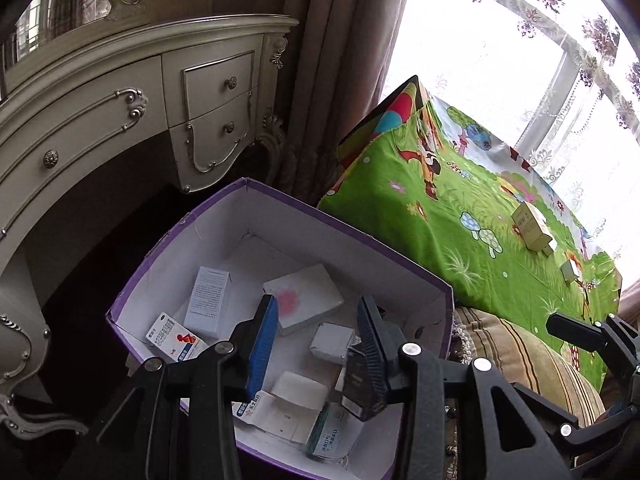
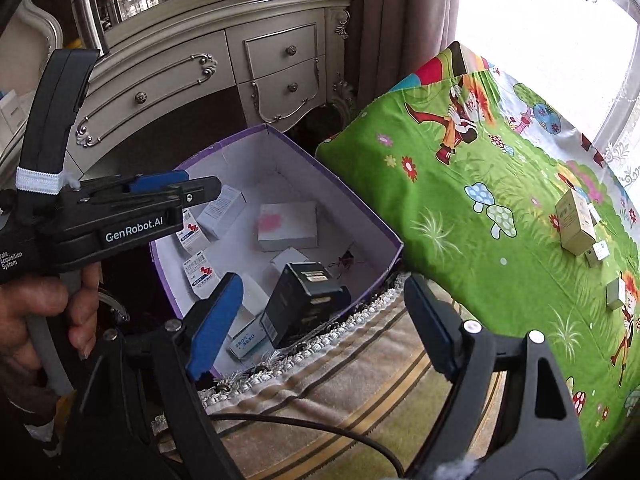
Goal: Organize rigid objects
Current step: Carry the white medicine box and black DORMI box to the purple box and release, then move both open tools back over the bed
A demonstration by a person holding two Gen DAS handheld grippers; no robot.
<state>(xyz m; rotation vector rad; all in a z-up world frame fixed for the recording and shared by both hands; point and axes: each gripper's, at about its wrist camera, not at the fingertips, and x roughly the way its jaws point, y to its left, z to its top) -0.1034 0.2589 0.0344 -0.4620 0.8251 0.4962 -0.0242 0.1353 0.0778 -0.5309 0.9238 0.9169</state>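
Observation:
A purple carton (image 1: 400, 258) (image 2: 372, 216) with a white inside holds several small medicine boxes and a black box (image 2: 304, 300) (image 1: 360, 388) that leans at its near side. My left gripper (image 1: 318, 304) (image 2: 200, 190) hovers over the carton, its blue-padded jaws a little apart with nothing between them. My right gripper (image 2: 322, 284) stands wide open and empty above the striped cushion (image 2: 352, 380), just in front of the carton. On the green cartoon bedspread (image 2: 460, 208) lie a beige box (image 2: 576, 224) (image 1: 532, 228) and a small white box (image 2: 616, 294) (image 1: 572, 270).
A cream carved dresser (image 1: 120, 120) (image 2: 224, 64) stands behind the carton, with brown curtains (image 1: 336, 60) and a bright window to its right. A black cable (image 2: 320, 428) runs over the cushion. A person's hand (image 2: 48, 312) holds the left gripper's handle.

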